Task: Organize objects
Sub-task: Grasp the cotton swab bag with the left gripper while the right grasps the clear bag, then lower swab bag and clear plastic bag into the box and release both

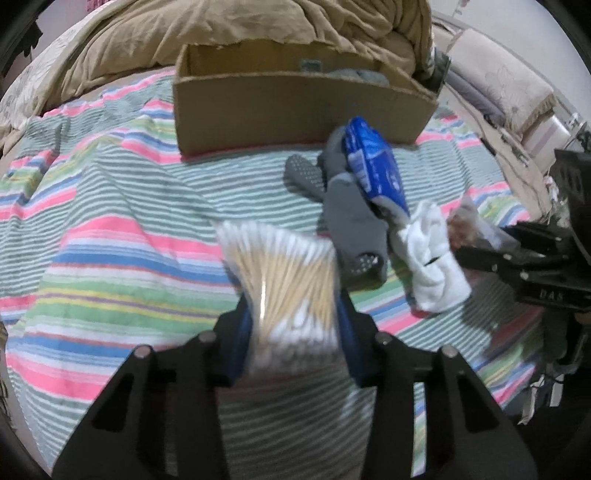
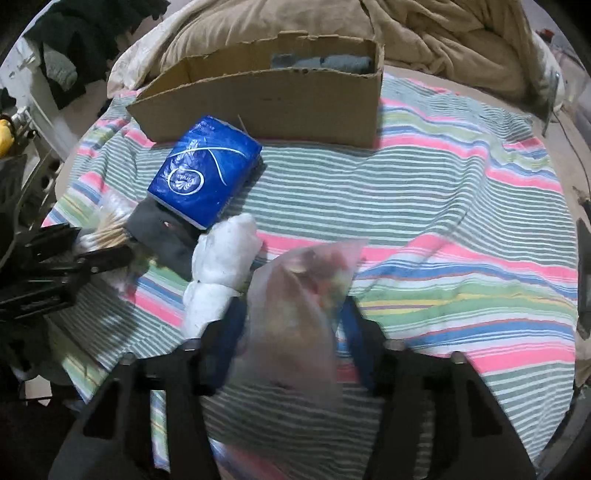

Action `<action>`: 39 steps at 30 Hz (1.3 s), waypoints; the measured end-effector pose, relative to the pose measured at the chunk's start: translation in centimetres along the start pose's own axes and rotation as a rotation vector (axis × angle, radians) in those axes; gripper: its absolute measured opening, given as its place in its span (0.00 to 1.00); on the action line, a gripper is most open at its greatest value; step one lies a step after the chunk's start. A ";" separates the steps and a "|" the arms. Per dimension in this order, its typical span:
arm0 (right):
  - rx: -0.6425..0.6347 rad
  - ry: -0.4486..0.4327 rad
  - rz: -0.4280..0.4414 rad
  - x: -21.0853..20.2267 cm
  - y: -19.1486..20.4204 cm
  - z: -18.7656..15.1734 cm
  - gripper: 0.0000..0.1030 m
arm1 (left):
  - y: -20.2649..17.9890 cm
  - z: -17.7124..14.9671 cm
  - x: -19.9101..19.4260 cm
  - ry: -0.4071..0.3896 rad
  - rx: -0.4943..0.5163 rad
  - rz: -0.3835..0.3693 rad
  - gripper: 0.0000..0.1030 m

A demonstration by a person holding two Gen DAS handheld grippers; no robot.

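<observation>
My left gripper (image 1: 293, 295) is shut on a clear bag of cotton swabs (image 1: 284, 273), held above the striped bedsheet. My right gripper (image 2: 291, 314) is shut on a clear plastic bag with small colourful items (image 2: 303, 295); it also shows at the right of the left wrist view (image 1: 480, 254). A blue tissue pack (image 2: 205, 177) lies on grey socks (image 1: 347, 214) in front of an open cardboard box (image 2: 266, 103). A rolled white sock (image 2: 221, 266) lies beside them. The left gripper shows at the left of the right wrist view (image 2: 107, 254).
The box (image 1: 295, 110) holds some blue-grey cloth (image 2: 325, 62). A tan blanket (image 1: 240, 33) is heaped behind it. The striped sheet (image 2: 461, 206) covers the bed. Dark clothes and clutter (image 2: 70, 44) stand off the bed's left side.
</observation>
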State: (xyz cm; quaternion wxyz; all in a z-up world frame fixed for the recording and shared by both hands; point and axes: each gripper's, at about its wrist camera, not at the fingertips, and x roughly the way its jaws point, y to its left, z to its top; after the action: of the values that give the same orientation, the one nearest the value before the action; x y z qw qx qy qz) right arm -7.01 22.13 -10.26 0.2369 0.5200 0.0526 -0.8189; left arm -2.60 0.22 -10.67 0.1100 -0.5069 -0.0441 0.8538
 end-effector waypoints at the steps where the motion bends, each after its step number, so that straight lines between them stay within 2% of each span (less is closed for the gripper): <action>1: 0.014 -0.010 0.021 -0.4 -0.3 0.1 0.46 | 0.1 0.0 -0.3 -0.007 -0.005 -0.004 0.42; 3: 0.036 -0.041 0.052 -1.7 -0.8 0.2 0.43 | 0.6 0.1 -1.2 -0.028 -0.024 -0.024 0.42; 8: 0.034 -0.101 0.063 -4.2 -0.9 1.1 0.43 | 1.4 1.2 -3.4 -0.082 -0.055 -0.049 0.42; 18: 0.004 -0.200 0.102 -6.8 0.6 4.9 0.43 | 3.2 4.5 -6.5 -0.190 -0.097 -0.087 0.42; 28: 0.002 -0.263 0.114 -7.1 0.7 8.8 0.43 | 3.7 8.8 -7.1 -0.261 -0.058 -0.074 0.42; 39: -0.004 -0.290 0.107 -6.3 0.3 12.1 0.43 | 4.2 12.5 -5.9 -0.290 -0.035 -0.067 0.42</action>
State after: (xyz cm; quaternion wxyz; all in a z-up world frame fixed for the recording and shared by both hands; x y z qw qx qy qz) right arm -14.75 19.91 0.81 0.2863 0.3980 -0.0085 -0.8715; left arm -11.43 -4.81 -0.33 0.1222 -0.3784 -0.0910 0.9130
